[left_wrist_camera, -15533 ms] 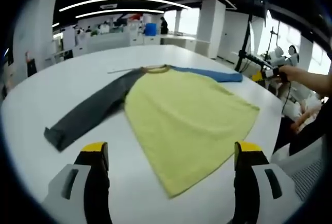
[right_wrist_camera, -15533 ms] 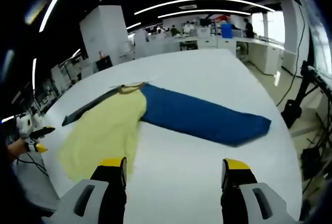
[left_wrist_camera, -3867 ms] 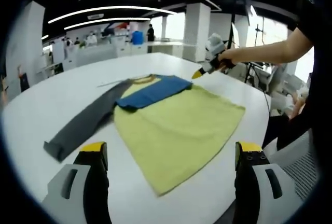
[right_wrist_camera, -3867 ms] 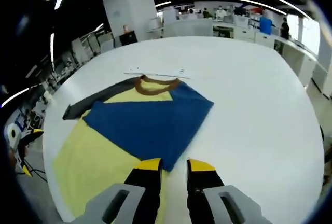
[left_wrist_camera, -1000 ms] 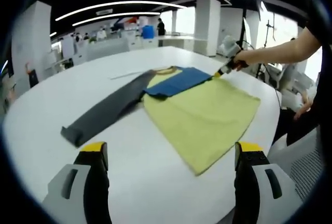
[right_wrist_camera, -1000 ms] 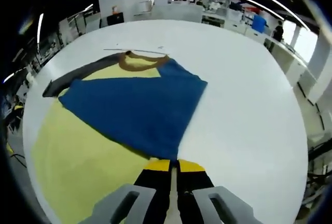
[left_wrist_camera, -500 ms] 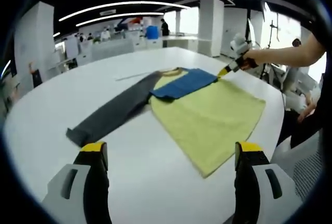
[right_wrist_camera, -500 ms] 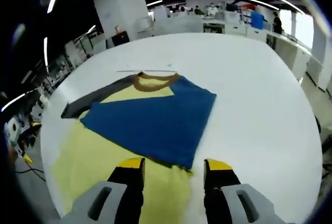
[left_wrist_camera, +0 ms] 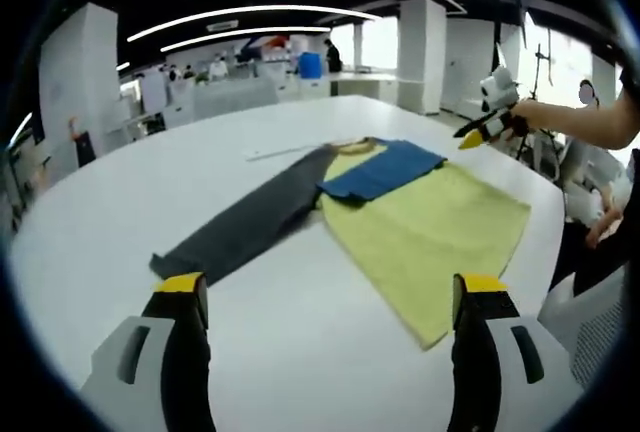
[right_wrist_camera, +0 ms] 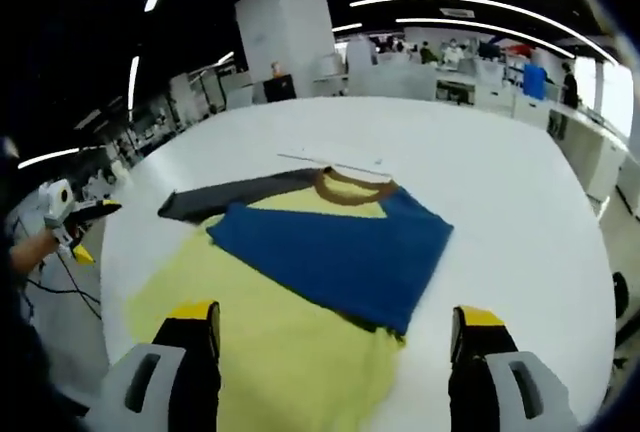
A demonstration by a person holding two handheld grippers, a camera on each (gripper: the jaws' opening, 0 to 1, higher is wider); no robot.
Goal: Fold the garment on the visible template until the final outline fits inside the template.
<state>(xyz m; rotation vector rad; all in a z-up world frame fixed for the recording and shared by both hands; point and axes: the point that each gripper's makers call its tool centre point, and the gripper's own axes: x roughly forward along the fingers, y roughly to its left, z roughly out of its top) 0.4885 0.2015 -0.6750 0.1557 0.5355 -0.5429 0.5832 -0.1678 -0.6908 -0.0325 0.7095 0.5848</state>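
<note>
a yellow shirt (left_wrist_camera: 430, 232) lies flat on the round white tabletop (left_wrist_camera: 120, 202), its brown collar (right_wrist_camera: 352, 186) toward the far side. the blue sleeve (right_wrist_camera: 335, 252) is folded across the upper chest of the yellow body, its cuff end lying on the yellow cloth near the lower right of the right gripper view. the grey sleeve (left_wrist_camera: 245, 227) is stretched out straight, away from the body, flat on the tabletop; in the right gripper view it runs out to the left of the collar (right_wrist_camera: 225, 197). a thin pale strip (left_wrist_camera: 283, 151) lies on the tabletop just beyond the collar.

the left gripper (left_wrist_camera: 325, 297) hovers above the near part of the tabletop with its yellow-tipped jaws spread wide and nothing between them. the right gripper (right_wrist_camera: 330, 327) hangs over the lower hem side of the shirt, jaws likewise wide apart and holding nothing.

in the left gripper view the right gripper (left_wrist_camera: 487, 126) appears at the right, held in a person's hand above the tabletop edge, off the shirt. in the right gripper view the left gripper (right_wrist_camera: 72, 214) shows at the far left, beyond the tabletop rim. an open office with white pillars (right_wrist_camera: 290, 37) and ceiling light strips stands behind.
</note>
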